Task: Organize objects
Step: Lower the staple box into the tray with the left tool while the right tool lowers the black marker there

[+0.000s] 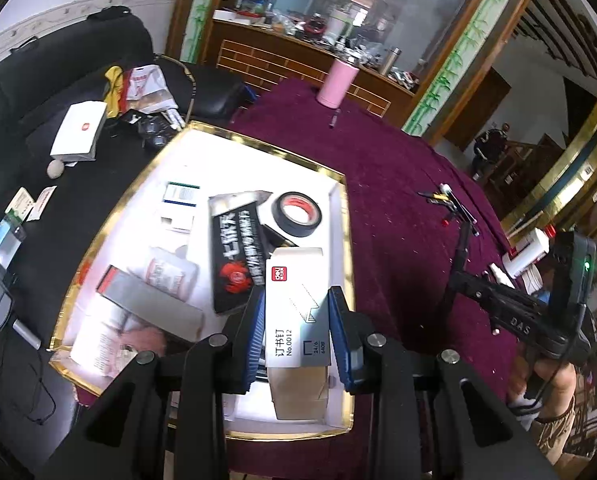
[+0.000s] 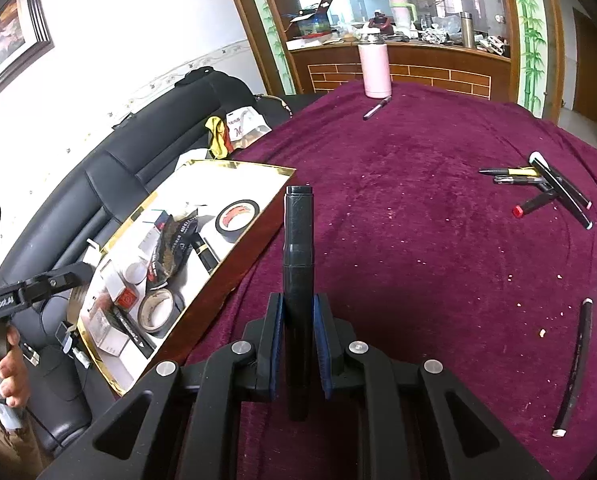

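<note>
Left gripper (image 1: pixel 296 330) holds the staple box (image 1: pixel 296 312) above the gold tray (image 1: pixel 348 240), right gripper (image 2: pixel 296 340) squeezes a black marker (image 2: pixel 298 280); lower gently.

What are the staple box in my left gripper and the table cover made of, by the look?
Staple box: thin printed cardboard, matte, with folded flaps showing. Table cover: maroon fabric, probably velvet or velour; soft nap, dull sheen, crumbs caught on it.

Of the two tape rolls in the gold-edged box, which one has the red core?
The black tape roll at the far end of the box shows a red inner core; the nearer roll has a pale, greyish one.
</note>
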Demonstrator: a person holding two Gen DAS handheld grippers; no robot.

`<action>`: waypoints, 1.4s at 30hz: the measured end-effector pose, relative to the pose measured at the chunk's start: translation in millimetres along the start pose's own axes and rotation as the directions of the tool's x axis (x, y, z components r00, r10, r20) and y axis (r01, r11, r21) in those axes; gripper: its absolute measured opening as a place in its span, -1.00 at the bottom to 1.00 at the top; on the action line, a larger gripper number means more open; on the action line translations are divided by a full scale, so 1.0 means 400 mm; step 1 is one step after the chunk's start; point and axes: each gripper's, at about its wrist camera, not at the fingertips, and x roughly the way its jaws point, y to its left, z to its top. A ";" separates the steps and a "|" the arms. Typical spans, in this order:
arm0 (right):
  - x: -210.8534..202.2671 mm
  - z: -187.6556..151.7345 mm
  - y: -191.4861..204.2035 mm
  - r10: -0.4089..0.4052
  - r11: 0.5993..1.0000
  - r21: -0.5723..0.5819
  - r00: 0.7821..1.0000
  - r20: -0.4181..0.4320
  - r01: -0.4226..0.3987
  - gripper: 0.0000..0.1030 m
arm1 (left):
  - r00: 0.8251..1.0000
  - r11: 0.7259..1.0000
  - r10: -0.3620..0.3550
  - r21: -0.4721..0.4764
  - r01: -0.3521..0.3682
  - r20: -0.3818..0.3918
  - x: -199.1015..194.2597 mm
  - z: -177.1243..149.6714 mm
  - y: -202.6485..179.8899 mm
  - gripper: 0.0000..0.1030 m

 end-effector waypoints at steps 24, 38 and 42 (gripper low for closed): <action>0.067 0.007 0.098 0.039 0.997 -0.060 0.998 -0.054 -0.043 -0.68 | 0.988 0.988 0.156 0.001 -0.156 0.012 0.032 0.153 0.162 -0.42; 0.084 0.025 0.149 0.055 0.994 -0.088 0.996 -0.068 -0.061 -0.68 | 0.963 0.973 0.230 0.028 -0.228 -0.137 0.199 0.222 0.228 -0.42; 0.090 0.032 0.156 0.058 0.994 -0.088 0.996 -0.066 -0.064 -0.68 | 0.962 0.977 0.211 0.044 -0.207 -0.175 0.244 0.228 0.221 -0.42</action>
